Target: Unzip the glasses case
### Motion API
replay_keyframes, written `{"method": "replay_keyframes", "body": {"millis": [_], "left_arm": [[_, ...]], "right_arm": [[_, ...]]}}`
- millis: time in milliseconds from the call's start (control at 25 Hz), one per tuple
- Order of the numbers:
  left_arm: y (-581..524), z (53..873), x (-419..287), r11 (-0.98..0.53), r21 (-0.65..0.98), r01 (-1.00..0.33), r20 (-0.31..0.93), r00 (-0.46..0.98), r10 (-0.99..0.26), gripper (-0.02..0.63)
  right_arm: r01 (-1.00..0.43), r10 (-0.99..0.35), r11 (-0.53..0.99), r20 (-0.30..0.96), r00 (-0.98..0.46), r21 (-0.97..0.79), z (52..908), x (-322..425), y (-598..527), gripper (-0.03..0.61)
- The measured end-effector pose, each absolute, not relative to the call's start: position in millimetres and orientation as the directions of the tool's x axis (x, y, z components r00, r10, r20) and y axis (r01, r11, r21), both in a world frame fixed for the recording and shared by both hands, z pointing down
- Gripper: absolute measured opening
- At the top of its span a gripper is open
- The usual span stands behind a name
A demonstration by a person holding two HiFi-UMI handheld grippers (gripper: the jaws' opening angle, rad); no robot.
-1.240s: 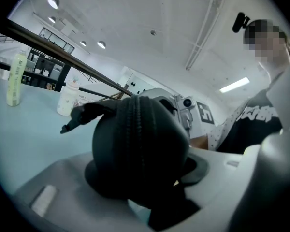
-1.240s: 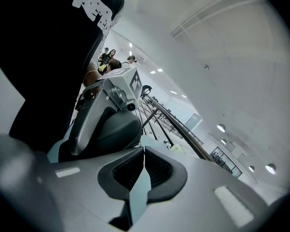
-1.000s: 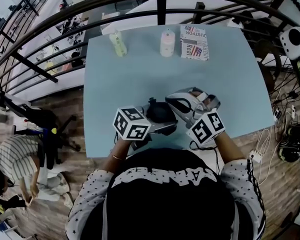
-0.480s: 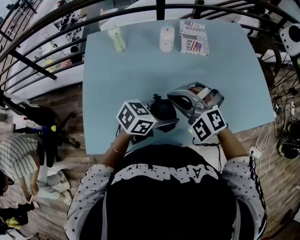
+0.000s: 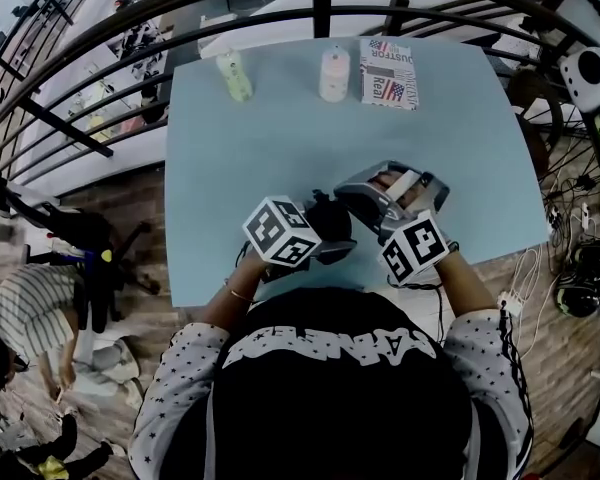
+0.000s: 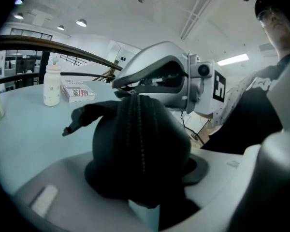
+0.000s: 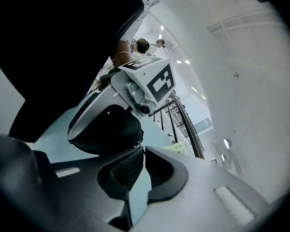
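A black glasses case (image 5: 325, 230) is grasped across its sides by the left hand-held gripper (image 6: 145, 173) over the near part of the light blue table (image 5: 280, 138), with its zipper (image 6: 133, 129) turned toward that gripper's camera. The right hand-held gripper (image 7: 141, 151) is clenched, its tips set against the zipper line at the case's end; whether the pull is pinched cannot be made out.
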State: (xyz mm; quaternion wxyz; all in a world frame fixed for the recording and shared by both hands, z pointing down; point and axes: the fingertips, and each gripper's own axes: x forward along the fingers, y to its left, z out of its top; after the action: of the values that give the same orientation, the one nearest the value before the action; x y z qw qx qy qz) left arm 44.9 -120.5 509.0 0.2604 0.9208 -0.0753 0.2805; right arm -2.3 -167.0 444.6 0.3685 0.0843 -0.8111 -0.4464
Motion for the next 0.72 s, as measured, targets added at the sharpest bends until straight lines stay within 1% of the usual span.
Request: {"method": "replay_keyframes", "body": {"millis": [200, 320, 480, 720], "left_arm": [[-118.1, 517.1, 47.4, -0.852, 0.438, -0.288, 0.575, 0.818, 0.02, 0.0], [-116.7, 518.2, 47.3, -0.852, 0.438, -0.287, 0.574, 0.819, 0.019, 0.0], [-119.4, 517.3, 45.9, -0.853, 0.418, -0.313, 0.568, 0.823, -0.023, 0.0], [-126.6, 506.2, 45.8, -0.855, 0.385, -0.348, 0.533, 0.84, -0.102, 0.0]], "right_arm": [[0.265, -0.484, 0.529, 0.543, -0.686, 0.806, 449.7, -4.2, -165.2, 0.018], [0.272, -0.477, 0.529, 0.547, -0.688, 0.804, 450.9, -4.6, -163.8, 0.018], [0.216, -0.483, 0.552, 0.519, -0.705, 0.806, 448.5, -5.2, -164.5, 0.02], [0.062, -0.486, 0.623, 0.447, -0.751, 0.78, 434.9, -4.3, -168.8, 0.029]]}}
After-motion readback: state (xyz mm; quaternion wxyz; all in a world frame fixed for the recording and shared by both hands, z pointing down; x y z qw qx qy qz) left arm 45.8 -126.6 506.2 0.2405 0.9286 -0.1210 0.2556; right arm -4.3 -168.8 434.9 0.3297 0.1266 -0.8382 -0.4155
